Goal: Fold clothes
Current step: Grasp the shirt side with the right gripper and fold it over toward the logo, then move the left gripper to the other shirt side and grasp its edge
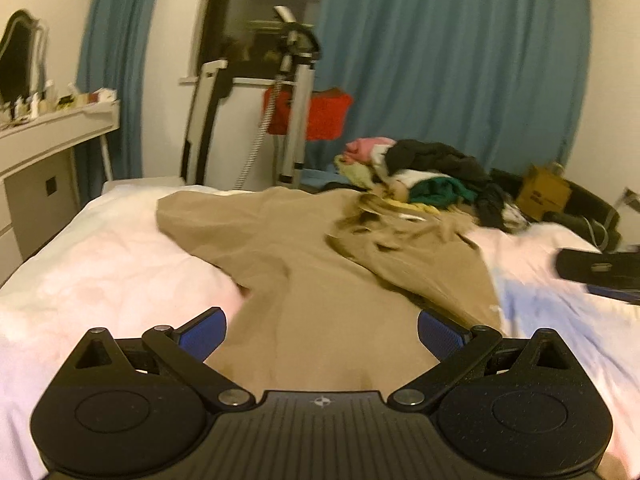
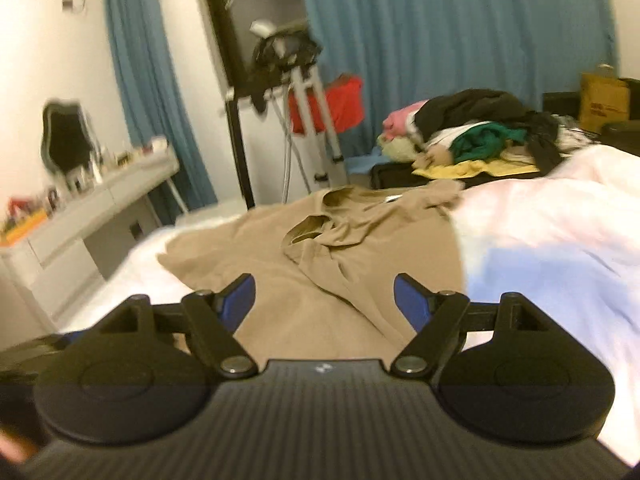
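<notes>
Hovering tilted down over tan shirt on bed, L gripper & R gripper fingers released, empty.

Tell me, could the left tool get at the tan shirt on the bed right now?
Probably yes. The left tool is open and the tan shirt lies spread directly ahead of it on the bed, with nothing between them.

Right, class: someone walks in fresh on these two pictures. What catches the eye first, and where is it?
First, the tan shirt spread across the middle of the white bed, one side folded over. Behind it, at the far end, sits a heap of mixed clothes against blue curtains. Up close, both grippers' blue-padded fingers stand open and empty.
</notes>
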The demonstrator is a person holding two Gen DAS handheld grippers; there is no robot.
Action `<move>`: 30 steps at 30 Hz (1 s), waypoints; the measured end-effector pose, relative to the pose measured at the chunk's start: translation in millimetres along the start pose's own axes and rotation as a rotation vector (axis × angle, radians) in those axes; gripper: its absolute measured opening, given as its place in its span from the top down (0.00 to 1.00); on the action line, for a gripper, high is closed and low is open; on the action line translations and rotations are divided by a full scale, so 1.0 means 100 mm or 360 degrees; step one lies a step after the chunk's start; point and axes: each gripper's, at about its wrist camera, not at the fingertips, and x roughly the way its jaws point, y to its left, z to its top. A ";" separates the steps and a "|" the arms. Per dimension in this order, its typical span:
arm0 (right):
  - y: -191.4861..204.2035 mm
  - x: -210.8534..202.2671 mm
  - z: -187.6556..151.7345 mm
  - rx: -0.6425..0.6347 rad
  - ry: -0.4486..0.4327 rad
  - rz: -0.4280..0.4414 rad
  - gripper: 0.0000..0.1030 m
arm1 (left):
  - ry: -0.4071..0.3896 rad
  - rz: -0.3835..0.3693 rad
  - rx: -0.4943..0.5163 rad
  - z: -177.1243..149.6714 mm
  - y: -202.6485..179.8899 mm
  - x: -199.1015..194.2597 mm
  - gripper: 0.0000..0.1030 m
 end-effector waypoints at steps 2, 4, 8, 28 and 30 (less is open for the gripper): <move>-0.05 -0.30 -0.10 0.0043 -0.0013 -0.0010 0.24 | 0.0021 0.0011 0.0047 -0.07 -0.12 -0.07 0.00; -0.10 -0.55 -0.22 0.0077 -0.0023 -0.0024 0.24 | 0.0041 0.0022 0.0089 -0.14 -0.23 -0.13 0.00; -0.16 -0.74 -0.39 0.0107 -0.0050 -0.0066 0.24 | 0.0087 -0.0005 0.0106 -0.24 -0.34 -0.13 0.00; -1.31 -1.59 -0.28 0.0566 -0.0223 -0.0323 0.24 | 0.0396 -0.0367 0.0419 -0.69 -1.35 -0.01 0.26; -1.50 -1.65 -0.31 0.0678 -0.0238 -0.0335 0.22 | 0.0427 -0.0453 0.0457 -0.72 -1.55 -0.05 0.32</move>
